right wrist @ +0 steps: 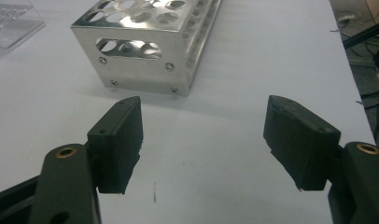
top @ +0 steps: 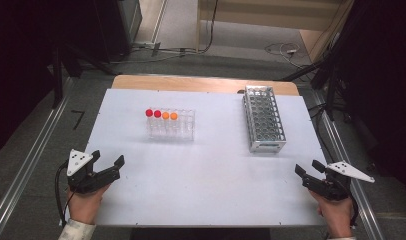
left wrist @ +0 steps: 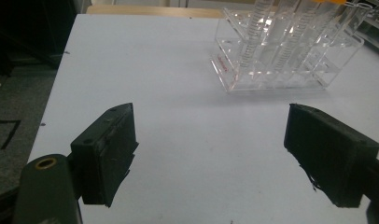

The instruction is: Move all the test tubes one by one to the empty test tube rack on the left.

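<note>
A clear rack (top: 171, 125) and a metal rack (top: 263, 119) stand well apart on the white table (top: 201, 175).

Overhead lighting renders the white table (top: 206, 170) bright and evenly lit with faint shadows, surroundings falling dark, glare on the metal rack (right wrist: 145, 42), and all views soft, low-resolution, slightly grainy.

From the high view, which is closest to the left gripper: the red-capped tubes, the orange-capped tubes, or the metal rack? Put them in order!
1. Red-capped tubes, left end of the clear rack.
2. Orange-capped tubes, just right of the red ones.
3. Metal rack, far right side of the table.
</note>
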`<action>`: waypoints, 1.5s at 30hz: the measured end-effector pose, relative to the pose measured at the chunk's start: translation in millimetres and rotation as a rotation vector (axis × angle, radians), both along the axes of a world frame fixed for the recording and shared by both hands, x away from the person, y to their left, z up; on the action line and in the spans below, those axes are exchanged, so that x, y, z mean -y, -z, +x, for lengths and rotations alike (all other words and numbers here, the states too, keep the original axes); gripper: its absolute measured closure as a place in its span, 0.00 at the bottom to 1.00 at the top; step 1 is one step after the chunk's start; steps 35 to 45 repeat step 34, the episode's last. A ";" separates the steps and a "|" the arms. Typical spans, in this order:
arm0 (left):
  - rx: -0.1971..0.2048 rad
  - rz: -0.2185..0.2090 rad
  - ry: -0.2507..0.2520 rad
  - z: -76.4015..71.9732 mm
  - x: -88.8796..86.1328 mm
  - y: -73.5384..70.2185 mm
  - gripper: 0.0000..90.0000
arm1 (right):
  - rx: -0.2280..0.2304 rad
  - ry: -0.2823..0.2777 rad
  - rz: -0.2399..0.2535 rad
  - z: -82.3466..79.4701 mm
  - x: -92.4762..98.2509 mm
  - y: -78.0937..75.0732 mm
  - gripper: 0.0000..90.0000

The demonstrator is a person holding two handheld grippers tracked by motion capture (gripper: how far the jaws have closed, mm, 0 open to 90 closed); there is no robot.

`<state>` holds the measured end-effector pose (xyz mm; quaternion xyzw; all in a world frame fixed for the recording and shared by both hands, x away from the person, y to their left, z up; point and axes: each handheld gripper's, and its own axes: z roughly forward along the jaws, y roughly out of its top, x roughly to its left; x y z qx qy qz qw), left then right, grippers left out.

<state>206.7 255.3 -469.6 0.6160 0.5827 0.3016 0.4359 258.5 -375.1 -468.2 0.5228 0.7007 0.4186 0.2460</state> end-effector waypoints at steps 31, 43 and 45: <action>-0.068 -0.028 -0.094 -5.5 -26.3 16.8 0.19 | -0.033 0.088 0.004 -1.9 28.9 10.2 0.29; -0.071 -0.023 -0.092 -4.8 -25.3 18.3 0.19 | -0.034 0.091 0.003 -1.1 29.7 11.1 0.29; -0.071 -0.023 -0.092 -4.8 -25.3 18.3 0.19 | -0.034 0.091 0.003 -1.1 29.7 11.1 0.29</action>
